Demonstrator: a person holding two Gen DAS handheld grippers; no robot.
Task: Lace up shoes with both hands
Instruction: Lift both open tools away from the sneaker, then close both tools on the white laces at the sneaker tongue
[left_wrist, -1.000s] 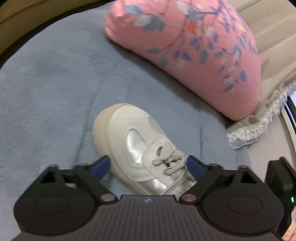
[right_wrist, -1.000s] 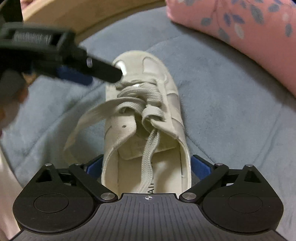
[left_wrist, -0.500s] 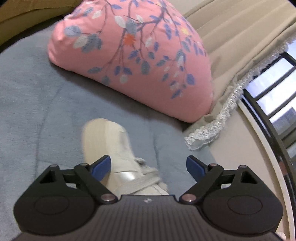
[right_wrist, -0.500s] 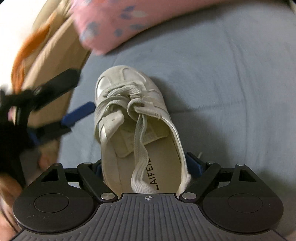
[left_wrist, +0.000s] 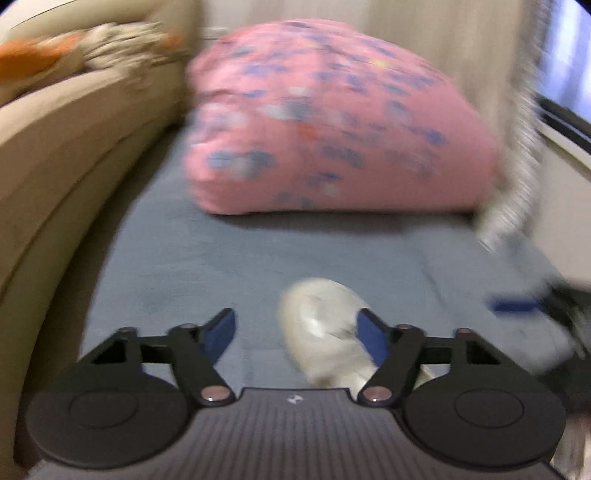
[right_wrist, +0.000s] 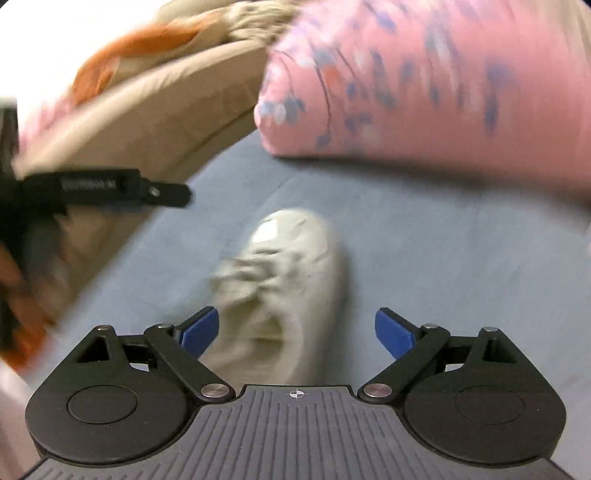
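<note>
A cream sneaker (right_wrist: 288, 288) with grey laces lies on a blue-grey blanket, toe pointing away; motion blurs both views. My right gripper (right_wrist: 297, 328) is open above its heel end, blue pads either side, holding nothing. The same sneaker (left_wrist: 325, 332) shows in the left wrist view, toe first, near the right pad of my open left gripper (left_wrist: 295, 328), which is empty. The left gripper (right_wrist: 110, 188) also appears as a black bar at the left of the right wrist view. The right gripper's blue pad (left_wrist: 513, 305) shows at the right edge.
A pink floral pillow (left_wrist: 332, 122) lies behind the sneaker on the blanket (left_wrist: 184, 266). A beige sofa back (left_wrist: 55, 147) curves along the left with orange cloth (right_wrist: 122, 55) on top. A lace-trimmed curtain (left_wrist: 517, 192) hangs at the right.
Both grippers have pulled back and up from the sneaker, with views swinging to level. The sneaker now looks smaller and farther off. Both stay open.
</note>
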